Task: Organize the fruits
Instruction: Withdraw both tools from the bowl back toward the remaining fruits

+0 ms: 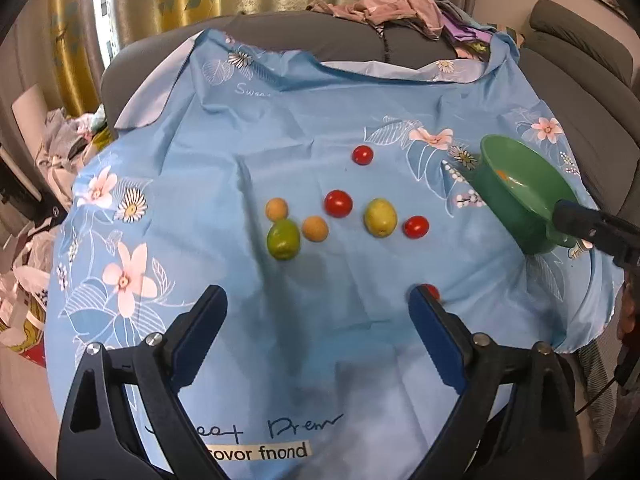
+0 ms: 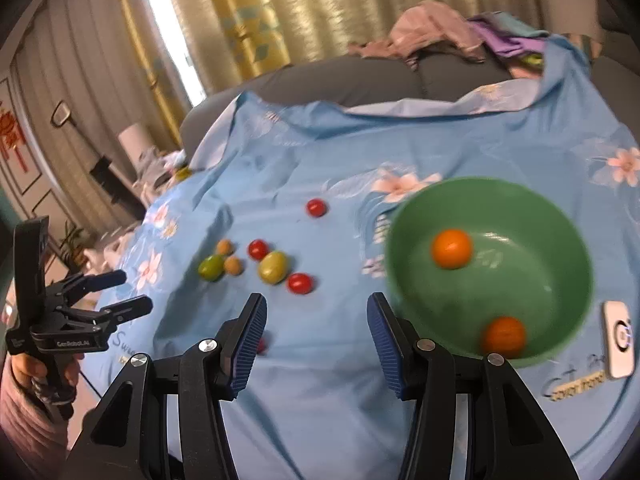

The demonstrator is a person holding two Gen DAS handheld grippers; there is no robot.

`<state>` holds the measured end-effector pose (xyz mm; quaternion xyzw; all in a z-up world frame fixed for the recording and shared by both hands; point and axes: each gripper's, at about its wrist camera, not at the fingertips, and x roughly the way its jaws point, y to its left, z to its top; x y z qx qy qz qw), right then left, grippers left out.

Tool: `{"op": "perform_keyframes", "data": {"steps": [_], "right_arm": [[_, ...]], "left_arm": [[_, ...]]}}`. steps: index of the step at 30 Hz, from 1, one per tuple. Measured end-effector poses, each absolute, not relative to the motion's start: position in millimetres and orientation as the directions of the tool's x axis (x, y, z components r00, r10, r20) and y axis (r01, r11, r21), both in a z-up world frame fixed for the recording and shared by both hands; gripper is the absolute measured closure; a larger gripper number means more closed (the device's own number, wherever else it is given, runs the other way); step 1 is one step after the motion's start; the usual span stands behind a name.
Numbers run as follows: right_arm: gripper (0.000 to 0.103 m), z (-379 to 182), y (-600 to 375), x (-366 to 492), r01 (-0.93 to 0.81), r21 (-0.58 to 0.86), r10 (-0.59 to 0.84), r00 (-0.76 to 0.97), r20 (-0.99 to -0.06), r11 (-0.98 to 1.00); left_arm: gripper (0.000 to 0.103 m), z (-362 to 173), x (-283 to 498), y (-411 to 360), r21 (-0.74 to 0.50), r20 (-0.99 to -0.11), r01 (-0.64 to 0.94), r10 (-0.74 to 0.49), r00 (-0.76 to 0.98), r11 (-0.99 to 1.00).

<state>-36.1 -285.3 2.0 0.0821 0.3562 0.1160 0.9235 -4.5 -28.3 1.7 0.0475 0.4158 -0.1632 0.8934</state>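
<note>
On the blue floral cloth [image 1: 320,128] lie several fruits: red tomatoes [image 1: 338,203], two green fruits [image 1: 283,239] and two small orange ones [image 1: 315,228]. One red tomato [image 1: 433,291] peeks from behind my left gripper's right finger. A green bowl [image 2: 492,272] at the right holds two orange fruits [image 2: 452,249]; it looks tilted in the left wrist view [image 1: 520,188]. My left gripper [image 1: 318,300] is open and empty above the cloth. My right gripper [image 2: 316,308] is open and empty, left of the bowl.
A white phone-like device [image 2: 618,338] lies on the cloth right of the bowl. A grey sofa [image 1: 360,36] with piled clothes [image 1: 400,4] stands behind. Clutter [image 1: 28,280] lies on the floor at left. Curtains hang at the back.
</note>
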Motion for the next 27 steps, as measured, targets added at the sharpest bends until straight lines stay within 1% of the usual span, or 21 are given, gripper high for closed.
{"op": "perform_keyframes", "data": {"steps": [8, 14, 27], "right_arm": [[0.05, -12.7, -251.6, -13.9, -0.212, 0.219, 0.305, 0.668, -0.679, 0.952], [0.05, -16.6, -238.6, 4.1, -0.225, 0.213, 0.309, 0.65, -0.694, 0.951], [0.05, -27.9, -214.4, 33.6, -0.251, 0.195, 0.312, 0.616, -0.723, 0.948]], "left_arm": [[0.011, -3.8, 3.7, -21.1, -0.024, -0.761, 0.321, -0.225, 0.609, 0.947], [0.011, -6.5, 12.3, -19.5, 0.018, -0.763, 0.32, -0.194, 0.617, 0.947], [0.011, -14.6, 27.8, -11.2, 0.025, -0.763, 0.332, -0.196, 0.616, 0.943]]}}
